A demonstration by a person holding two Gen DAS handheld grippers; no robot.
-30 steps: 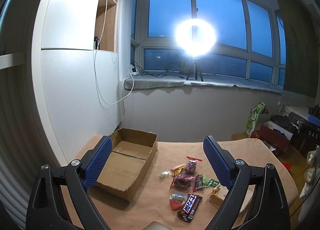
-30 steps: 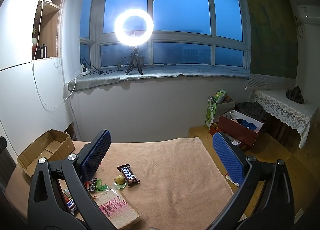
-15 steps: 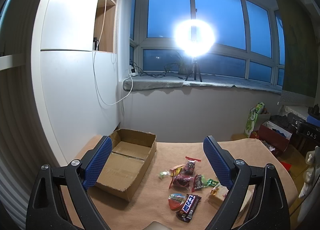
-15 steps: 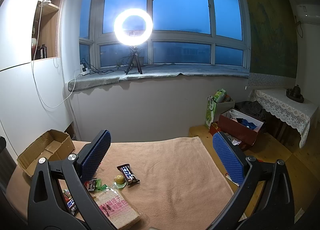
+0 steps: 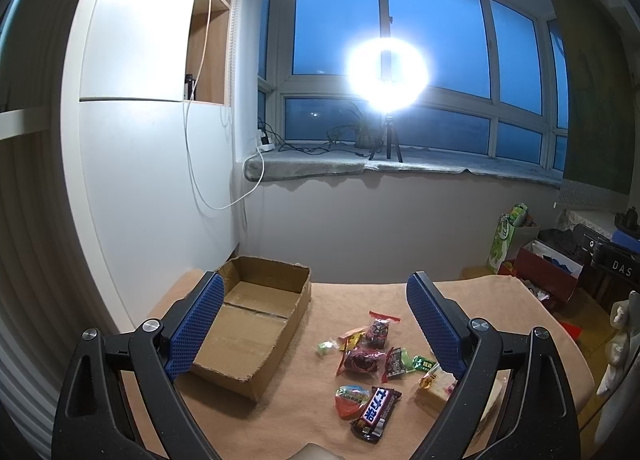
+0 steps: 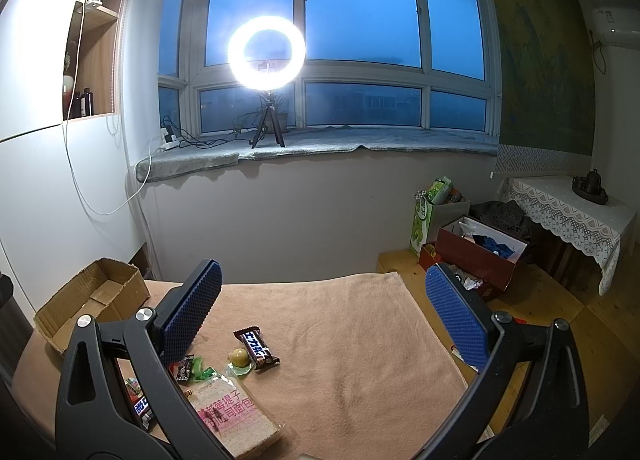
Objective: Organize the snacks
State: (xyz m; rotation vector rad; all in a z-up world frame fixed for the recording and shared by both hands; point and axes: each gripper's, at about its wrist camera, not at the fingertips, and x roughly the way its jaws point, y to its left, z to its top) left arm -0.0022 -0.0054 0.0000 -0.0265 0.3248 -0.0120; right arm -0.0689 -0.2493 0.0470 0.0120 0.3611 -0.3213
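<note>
left wrist view: left gripper [image 5: 316, 324] jaws wide, empty, above the table. cardboard box [image 5: 256, 320] open; snack pile [image 5: 372, 356] just right of box, on peach towel [image 5: 304, 416]. right gripper [image 6: 324, 320] jaws wide, empty; chocolate bar [image 6: 256, 347] well right of box.

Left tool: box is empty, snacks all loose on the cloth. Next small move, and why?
Probably lower the left tool, open and holding nothing, toward the near chocolate bar. The cardboard box is empty, and this bar lies apart from the wrapped candies, so it looks like the easiest first pick.
</note>
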